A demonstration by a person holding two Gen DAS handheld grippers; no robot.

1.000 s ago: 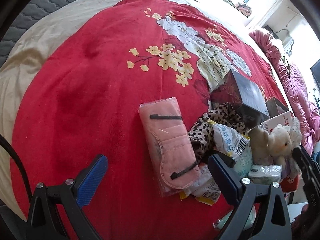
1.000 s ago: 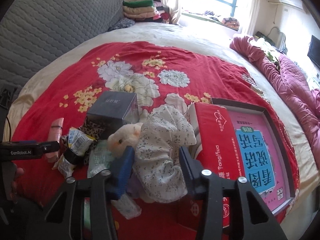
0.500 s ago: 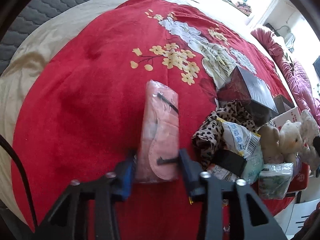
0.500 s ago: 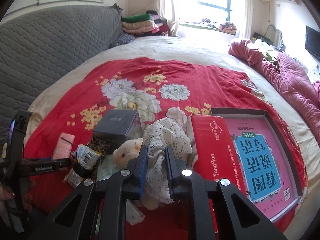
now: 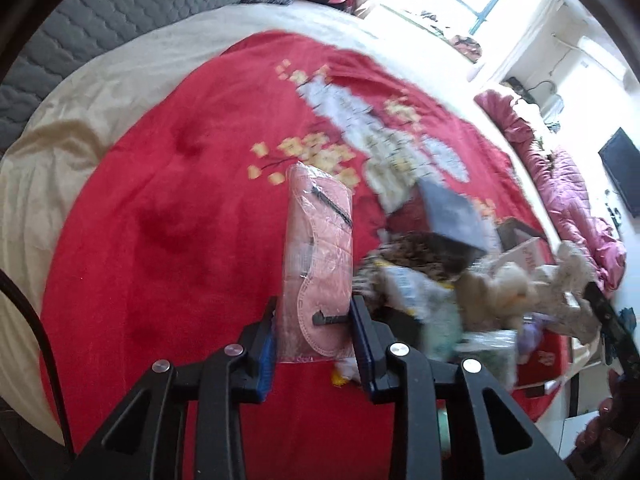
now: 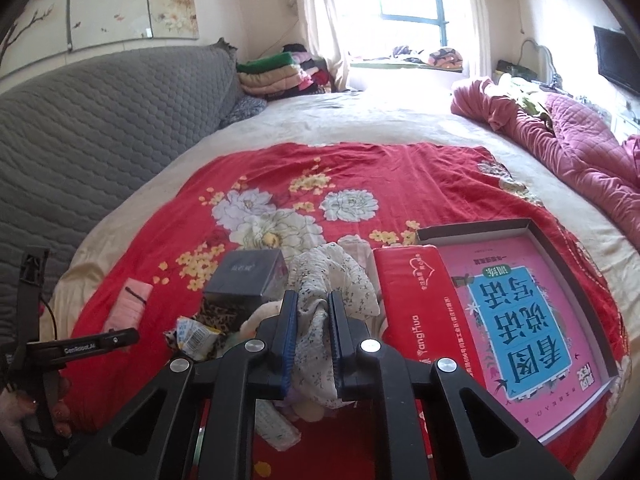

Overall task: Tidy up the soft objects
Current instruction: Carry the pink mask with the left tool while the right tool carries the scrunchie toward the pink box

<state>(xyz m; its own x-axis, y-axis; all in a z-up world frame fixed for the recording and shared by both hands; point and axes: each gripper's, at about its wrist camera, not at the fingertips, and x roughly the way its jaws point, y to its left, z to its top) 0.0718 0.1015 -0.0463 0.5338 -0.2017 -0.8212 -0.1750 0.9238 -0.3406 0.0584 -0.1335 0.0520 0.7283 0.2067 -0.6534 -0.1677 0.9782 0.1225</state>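
My left gripper (image 5: 314,312) is shut on a pink eye mask in a clear bag (image 5: 318,248) and holds it up over the red floral blanket (image 5: 168,208). The mask also shows in the right wrist view (image 6: 129,308). My right gripper (image 6: 313,312) is shut on a white floral cloth (image 6: 332,276) and lifts it from the pile. A cream plush toy (image 5: 500,288) lies in the pile, partly hidden under the cloth in the right wrist view (image 6: 260,316).
A dark box (image 6: 246,276), leopard fabric (image 6: 216,314) and snack packets (image 6: 192,334) lie in the pile. A red tissue pack (image 6: 420,304) and a pink book in an open box (image 6: 520,320) lie to the right. A magenta quilt (image 6: 560,136) lies far right.
Both grippers closed: the left on the pink mask, the right on the floral cloth. Both then rose, lifting their items off the blanket.
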